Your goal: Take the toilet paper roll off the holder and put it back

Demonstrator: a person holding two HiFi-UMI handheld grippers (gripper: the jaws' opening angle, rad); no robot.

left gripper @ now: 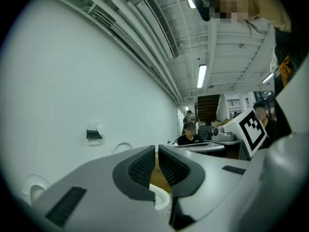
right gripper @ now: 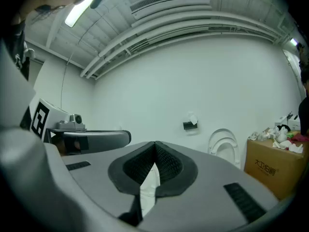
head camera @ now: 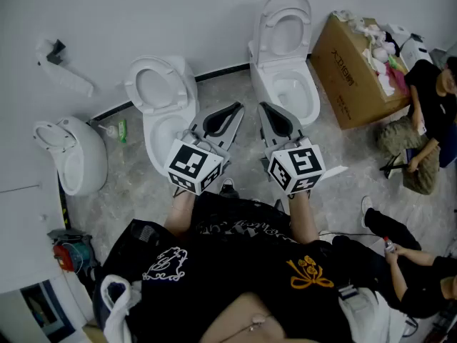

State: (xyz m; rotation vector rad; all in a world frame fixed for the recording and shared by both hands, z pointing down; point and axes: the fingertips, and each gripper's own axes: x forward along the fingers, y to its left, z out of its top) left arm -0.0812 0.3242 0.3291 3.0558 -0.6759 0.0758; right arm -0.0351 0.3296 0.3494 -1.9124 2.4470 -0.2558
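White wall (head camera: 143, 13), toilets (head camera: 163, 113) and box (head camera: 351, 84) stand ahead; right gripper (right gripper: 155, 148) jaws together, left gripper (left gripper: 157, 151) jaws barely apart

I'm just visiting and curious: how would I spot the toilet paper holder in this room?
Find the white wall behind the left toilet. Up on it, left of that toilet's raised lid, sits the toilet paper holder. Unlike the big white toilet on the floor, it is a small dark bracket topped with white paper.

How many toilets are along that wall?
3: a toilet beyond the left gripper, another toilet beyond the right gripper, a rounder toilet far left. Others may be out of view.
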